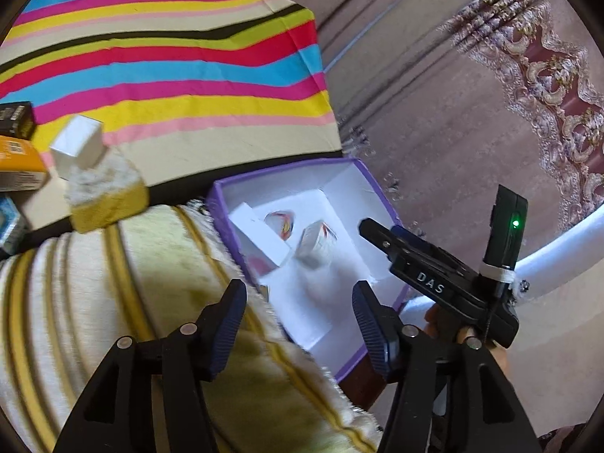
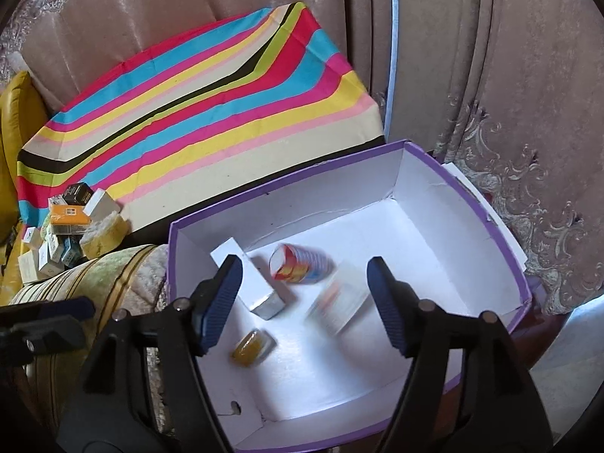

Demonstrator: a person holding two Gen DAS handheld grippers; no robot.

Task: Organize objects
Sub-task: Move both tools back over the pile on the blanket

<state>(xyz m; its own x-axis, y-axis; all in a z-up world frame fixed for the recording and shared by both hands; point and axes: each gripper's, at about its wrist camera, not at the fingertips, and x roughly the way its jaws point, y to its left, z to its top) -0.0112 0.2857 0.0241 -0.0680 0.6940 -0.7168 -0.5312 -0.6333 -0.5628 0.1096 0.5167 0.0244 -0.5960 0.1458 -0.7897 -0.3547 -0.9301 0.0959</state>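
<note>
A purple box with a white inside (image 2: 464, 204) stands open below my right gripper (image 2: 304, 294), which is open and empty above it. Inside lie a long white carton (image 2: 260, 290), a red and blue carton (image 2: 302, 264), a blurred white carton (image 2: 336, 305) and a small yellow piece (image 2: 251, 347). My left gripper (image 1: 298, 321) is open and empty over the box's near left rim (image 1: 221, 204). The right gripper (image 1: 434, 264) shows in the left wrist view over the box. A pile of small cartons (image 2: 64, 230) lies to the left on the striped cloth.
A striped cloth (image 2: 211, 113) covers the surface behind the box. A yellow sponge (image 1: 105, 196), a white carton (image 1: 77, 147) and an orange carton (image 1: 19, 158) lie at the left. A fringed cream and yellow rug (image 1: 113, 302) lies beside the box. Curtains (image 2: 490, 75) hang behind.
</note>
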